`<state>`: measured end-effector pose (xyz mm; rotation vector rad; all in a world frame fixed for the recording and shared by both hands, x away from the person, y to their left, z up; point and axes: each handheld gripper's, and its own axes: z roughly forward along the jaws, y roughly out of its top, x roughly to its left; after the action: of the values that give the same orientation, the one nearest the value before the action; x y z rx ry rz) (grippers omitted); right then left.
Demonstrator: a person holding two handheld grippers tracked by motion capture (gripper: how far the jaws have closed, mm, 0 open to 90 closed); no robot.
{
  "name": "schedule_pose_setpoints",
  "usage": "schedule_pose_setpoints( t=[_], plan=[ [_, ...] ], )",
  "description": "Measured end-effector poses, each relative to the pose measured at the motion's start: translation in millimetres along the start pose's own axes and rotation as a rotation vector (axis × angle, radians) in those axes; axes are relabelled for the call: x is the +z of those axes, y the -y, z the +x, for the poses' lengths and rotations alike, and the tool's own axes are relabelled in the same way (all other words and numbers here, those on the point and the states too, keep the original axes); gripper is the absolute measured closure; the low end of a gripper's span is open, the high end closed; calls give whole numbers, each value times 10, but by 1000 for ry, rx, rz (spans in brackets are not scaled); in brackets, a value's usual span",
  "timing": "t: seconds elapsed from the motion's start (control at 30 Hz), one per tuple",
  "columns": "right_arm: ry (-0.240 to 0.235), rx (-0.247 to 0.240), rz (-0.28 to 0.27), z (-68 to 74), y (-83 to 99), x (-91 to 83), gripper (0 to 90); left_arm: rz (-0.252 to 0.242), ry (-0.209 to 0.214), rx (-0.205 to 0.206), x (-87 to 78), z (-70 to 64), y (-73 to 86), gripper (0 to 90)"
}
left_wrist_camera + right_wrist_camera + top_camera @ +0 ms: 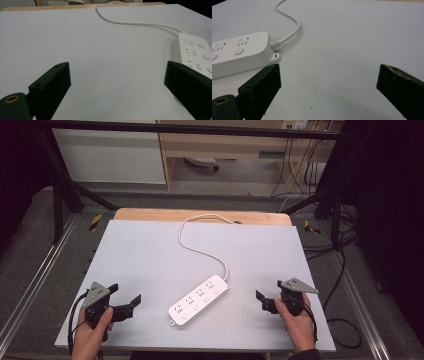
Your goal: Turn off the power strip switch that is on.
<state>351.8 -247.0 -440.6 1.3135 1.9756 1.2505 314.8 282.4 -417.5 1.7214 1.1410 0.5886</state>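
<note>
A white power strip (pixel 199 300) lies at lower centre of the table (pixel 140 255); left gripper (pixel 126 301) and right gripper (pixel 264 301) flank it, jaws spread, empty.

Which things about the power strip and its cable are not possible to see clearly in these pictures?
- Where the white cable ends: in the high view it passes over the table's far edge, so its plug is hidden.
- Power strip socket markings: too small in the high view.
- Strip's full length: cut by the right edge in the left gripper view, by the left edge in the right gripper view.
- Switch positions: too small to tell.
</note>
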Motion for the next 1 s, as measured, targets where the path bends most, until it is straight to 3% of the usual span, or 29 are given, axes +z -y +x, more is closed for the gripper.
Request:
schedule_pose_setpoints(
  t=[0.3,0.43,0.63,1.0],
  plan=[
    [0,-8,28,14,4,-10,63,0,-6,-10,-14,36,6,66],
    [-5,-6,36,50,-11,-8,46,2,-17,12,-7,45,8,67],
    [-12,-28,46,124,-41,-17,35,-10,1,11,-26,72,1,63],
    [-34,-33,11,224,-159,-18,39,3,-12,-8,-47,149,23,66]
  ],
)
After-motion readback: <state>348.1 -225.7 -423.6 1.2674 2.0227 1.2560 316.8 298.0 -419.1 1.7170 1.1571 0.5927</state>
